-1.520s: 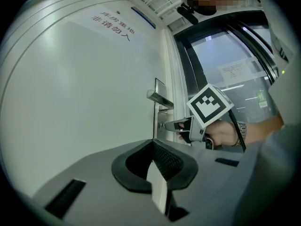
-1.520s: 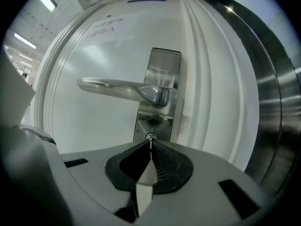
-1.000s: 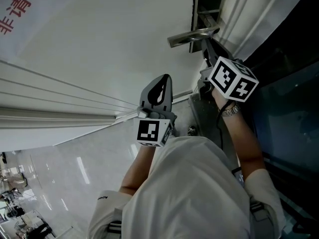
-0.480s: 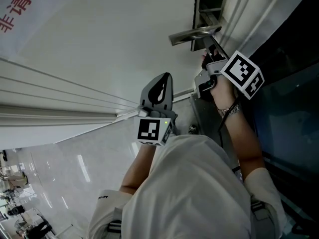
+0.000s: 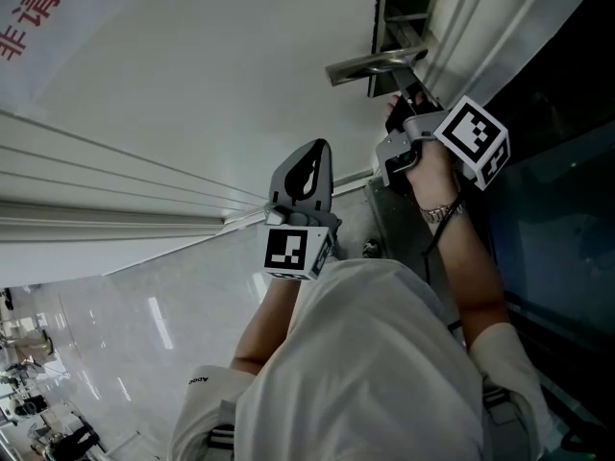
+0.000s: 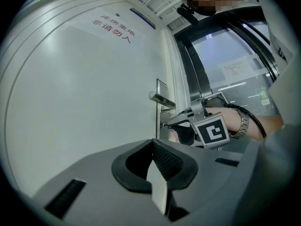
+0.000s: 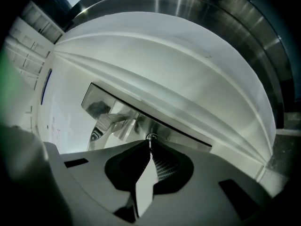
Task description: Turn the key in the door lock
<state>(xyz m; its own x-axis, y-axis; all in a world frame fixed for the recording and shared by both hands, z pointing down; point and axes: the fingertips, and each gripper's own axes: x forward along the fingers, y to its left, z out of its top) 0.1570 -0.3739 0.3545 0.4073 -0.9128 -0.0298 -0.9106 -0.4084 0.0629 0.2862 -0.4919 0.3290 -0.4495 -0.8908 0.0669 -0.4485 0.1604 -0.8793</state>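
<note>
The white door [image 5: 211,84] carries a metal lever handle [image 5: 373,65] on a steel lock plate [image 7: 141,119]. Below the handle sits the lock cylinder [image 7: 151,137]. A thin sliver of key [image 7: 150,141] sticks out of it. My right gripper [image 7: 150,146] is shut on that key, its tips right at the cylinder. The head view shows this gripper [image 5: 396,104] just under the handle, its marker cube [image 5: 471,140] tilted. In the left gripper view its tip [image 6: 167,124] meets the lock beneath the handle [image 6: 162,99]. My left gripper [image 5: 319,150] hangs back from the door, shut and holding nothing [image 6: 153,147].
A dark-framed glass panel [image 5: 557,209] stands right of the door, close to my right forearm and wristwatch [image 5: 442,212]. Red print [image 5: 38,17] marks the door's upper part. Glossy pale floor [image 5: 115,334] lies below left. Moulded door-frame ridges [image 5: 96,190] run beside my left gripper.
My right gripper has rolled about its own axis at the lock, and its marker cube has swung up and to the right. The left gripper has stayed where it was.
</note>
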